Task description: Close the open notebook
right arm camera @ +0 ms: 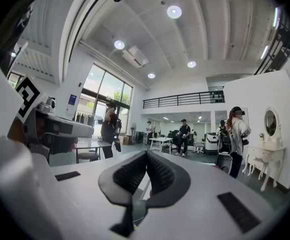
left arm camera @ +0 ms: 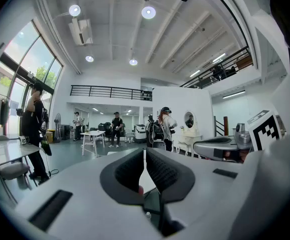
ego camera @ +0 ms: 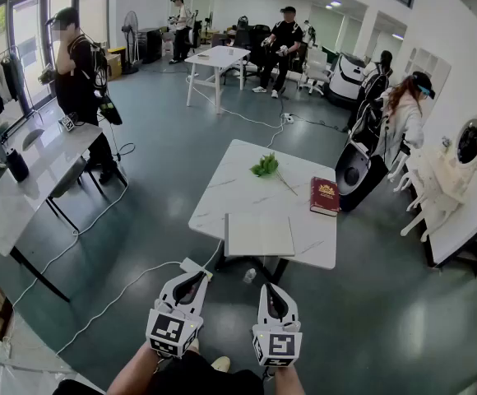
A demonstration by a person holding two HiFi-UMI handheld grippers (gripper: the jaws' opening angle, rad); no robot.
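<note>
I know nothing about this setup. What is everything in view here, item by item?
marble table: one, white, centre of the room
notebook: one, white, marble table's near edge
book: one, red, closed, marble table's right side
leafy sprig: one, green, middle of the marble table
long table: one, pale, left
far table: one, white, back of the room
cables: several, white, across the grey floor
people: at least four, around the room
left gripper: one, white, shut, empty, low in front
right gripper: one, white, shut, empty, beside it
</note>
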